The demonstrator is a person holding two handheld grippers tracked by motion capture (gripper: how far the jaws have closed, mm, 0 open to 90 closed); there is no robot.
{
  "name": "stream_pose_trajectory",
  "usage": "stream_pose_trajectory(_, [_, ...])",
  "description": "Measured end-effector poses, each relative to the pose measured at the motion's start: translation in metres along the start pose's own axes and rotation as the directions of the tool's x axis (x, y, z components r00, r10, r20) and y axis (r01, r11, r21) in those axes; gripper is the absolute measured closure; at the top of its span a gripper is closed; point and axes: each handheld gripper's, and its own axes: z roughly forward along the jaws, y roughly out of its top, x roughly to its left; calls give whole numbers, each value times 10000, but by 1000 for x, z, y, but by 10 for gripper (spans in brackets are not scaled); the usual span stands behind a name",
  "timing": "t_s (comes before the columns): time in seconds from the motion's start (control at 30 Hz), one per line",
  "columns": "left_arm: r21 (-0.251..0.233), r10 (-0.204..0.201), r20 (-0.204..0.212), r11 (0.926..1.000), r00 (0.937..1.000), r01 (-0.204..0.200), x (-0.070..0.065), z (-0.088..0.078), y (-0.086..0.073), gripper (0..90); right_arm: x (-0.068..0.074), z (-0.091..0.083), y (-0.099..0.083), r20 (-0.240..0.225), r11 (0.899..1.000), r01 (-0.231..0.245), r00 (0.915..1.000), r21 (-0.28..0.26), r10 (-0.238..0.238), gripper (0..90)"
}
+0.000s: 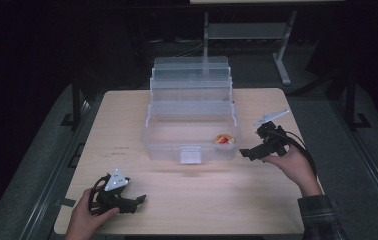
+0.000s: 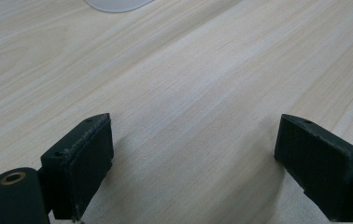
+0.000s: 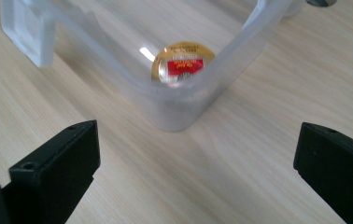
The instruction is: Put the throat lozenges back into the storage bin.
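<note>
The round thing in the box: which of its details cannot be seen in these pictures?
- Round item, right gripper view: lower part veiled by the frosted box corner; label print blurred.
- High view: item too small to identify.
- Left gripper view: box cut off by the top edge.

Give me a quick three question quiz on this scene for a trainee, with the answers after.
1. True or false: the small round gold-and-red item lies inside the clear plastic storage box.
2. Which claw is nearer that box: A left claw, B right claw?
3. What surface does the box stand on?

Key
1. True; it sits in the box's corner nearest the right claw.
2. B.
3. The light wooden table.
</note>
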Motion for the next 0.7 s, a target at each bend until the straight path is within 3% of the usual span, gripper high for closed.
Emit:
stream_pose_trajectory(0.4, [0, 2, 1, 10000, 10000, -2, 0, 0, 0, 107, 0, 6, -43, 98, 9993, -364, 9993, -47, 365, 2])
stream_pose_trajectory(0.7, [2, 3, 2, 10000, 10000, -3, 0, 0, 0, 108, 4, 10, -68, 496, 9990, -363, 9982, 245, 351, 0])
